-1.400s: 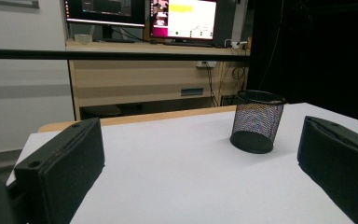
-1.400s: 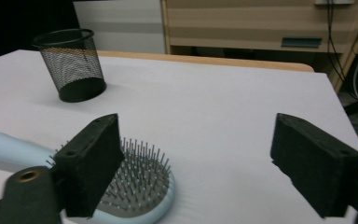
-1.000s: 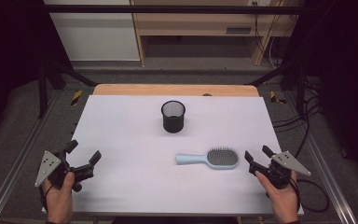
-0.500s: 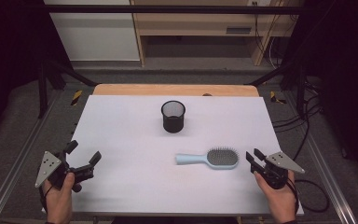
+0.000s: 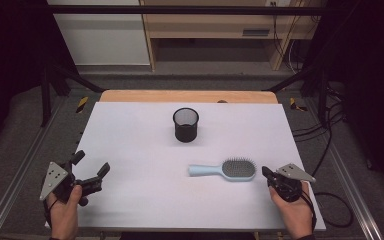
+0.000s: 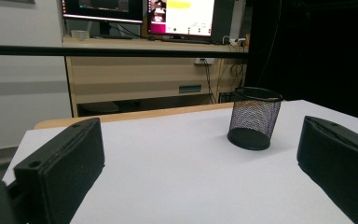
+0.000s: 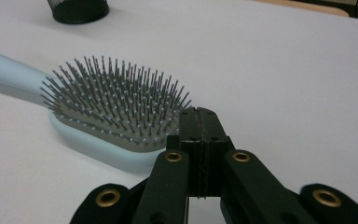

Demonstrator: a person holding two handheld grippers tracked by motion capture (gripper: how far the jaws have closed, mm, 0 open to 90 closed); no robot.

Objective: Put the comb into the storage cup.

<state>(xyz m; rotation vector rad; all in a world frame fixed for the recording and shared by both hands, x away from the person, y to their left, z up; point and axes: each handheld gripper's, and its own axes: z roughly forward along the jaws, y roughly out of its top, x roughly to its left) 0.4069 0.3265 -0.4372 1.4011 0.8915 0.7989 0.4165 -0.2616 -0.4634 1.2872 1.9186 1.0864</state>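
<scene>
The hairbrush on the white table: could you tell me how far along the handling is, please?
Nothing looks done: the light blue hairbrush lies flat, apart from the mesh cup. The right gripper has just closed its jaws on nothing beside the brush head. The left gripper waits open. Grasping is left.

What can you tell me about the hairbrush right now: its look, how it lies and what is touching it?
The hairbrush is a pale blue paddle brush, plastic by its look, with an oval head of dark, light-tipped bristles on a grey pad. It lies flat on the white table, bristles up, handle pointing toward the person's left, in front of the black mesh cup and apart from it. The right gripper, jaws shut on nothing, sits just off the head's end; contact cannot be told.
</scene>
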